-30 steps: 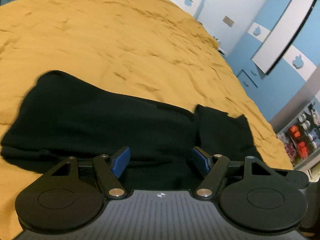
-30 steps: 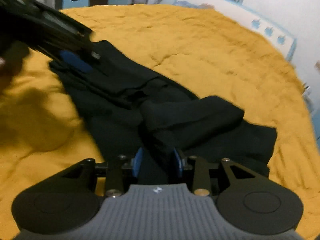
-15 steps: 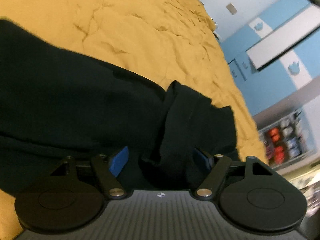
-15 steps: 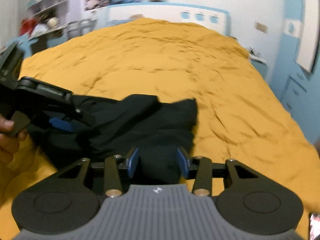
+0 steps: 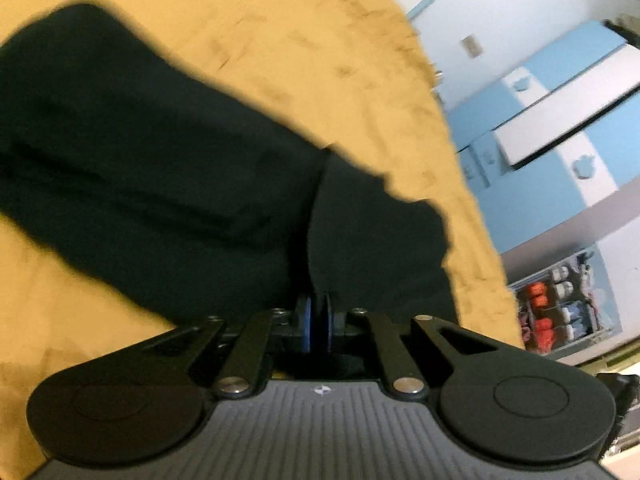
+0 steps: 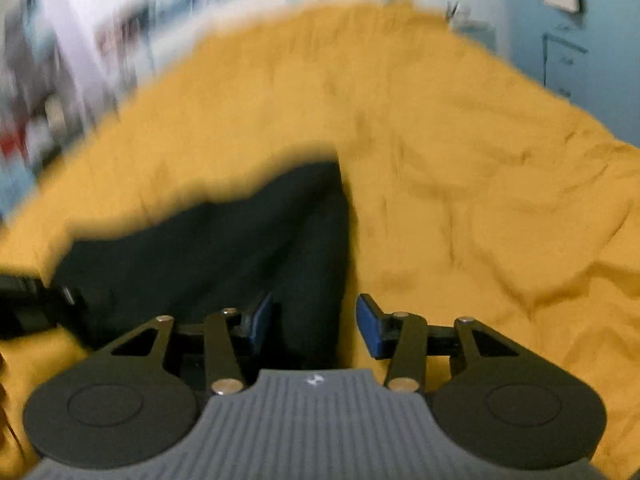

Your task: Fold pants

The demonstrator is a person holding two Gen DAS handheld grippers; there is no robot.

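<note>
Black pants point(image 5: 168, 184) lay on the yellow bedspread point(image 5: 320, 60), left gripper point(image 5: 318, 322) had just closed, pinching a fold of them, right gripper point(image 6: 314, 326) spread over their edge, gripping nothing.

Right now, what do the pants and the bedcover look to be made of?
Pants: soft matte black fabric, likely knit or cotton; it drapes in limp folds without shine. Bedcover: mustard-yellow woven cloth, matte, with fine creases; possibly padded, but blur leaves that open.
</note>
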